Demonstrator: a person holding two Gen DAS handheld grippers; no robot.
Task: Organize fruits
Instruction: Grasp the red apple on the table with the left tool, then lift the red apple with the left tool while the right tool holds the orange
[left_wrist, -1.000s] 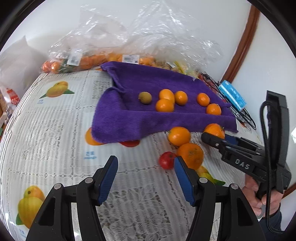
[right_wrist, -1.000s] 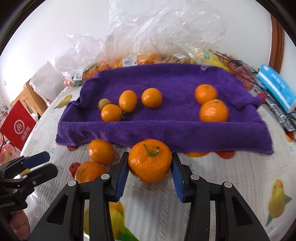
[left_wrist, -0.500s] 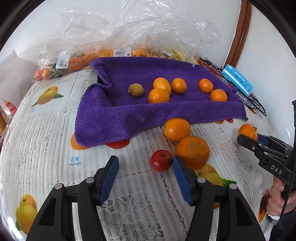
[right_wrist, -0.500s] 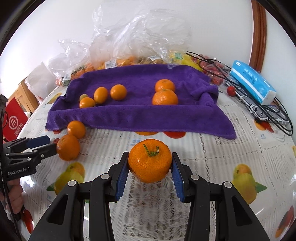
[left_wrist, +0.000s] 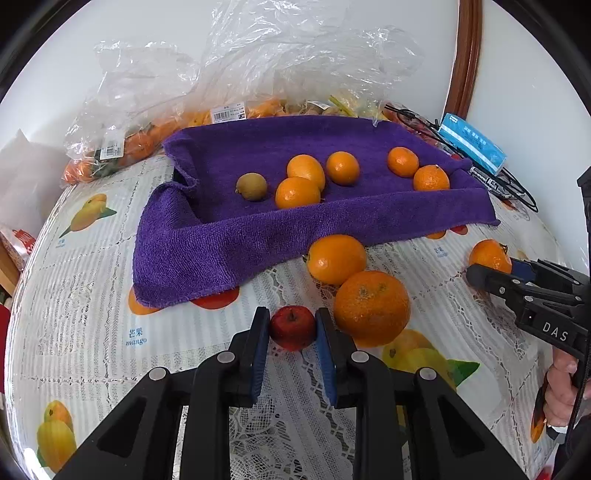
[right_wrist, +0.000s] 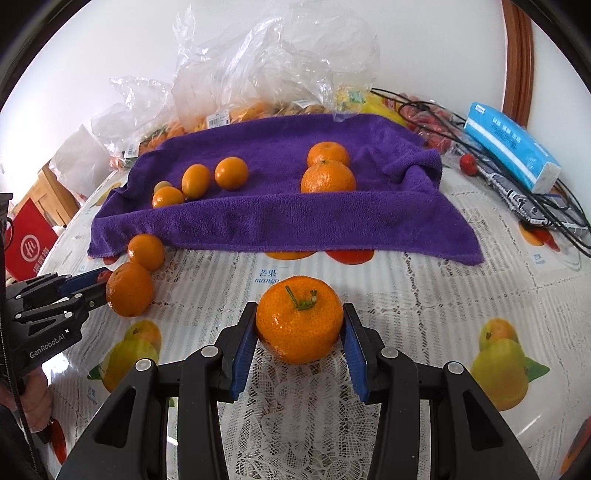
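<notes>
Black left gripper (left_wrist: 291, 332), blue pads, silver screws, right gripper (right_wrist: 300, 334) alike

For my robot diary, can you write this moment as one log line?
left hand-held gripper: shut on small red fruit | right hand-held gripper: shut on stemmed orange mandarin

A home dining spot, by the look of it: a round table under a white lace cloth printed with fruit pictures (left_wrist: 92, 273); crumpled clear plastic shopping bags with price labels (left_wrist: 258, 74); a blue tissue pack (right_wrist: 513, 147); plain white wall with brown wooden trim (left_wrist: 463, 55).
</notes>
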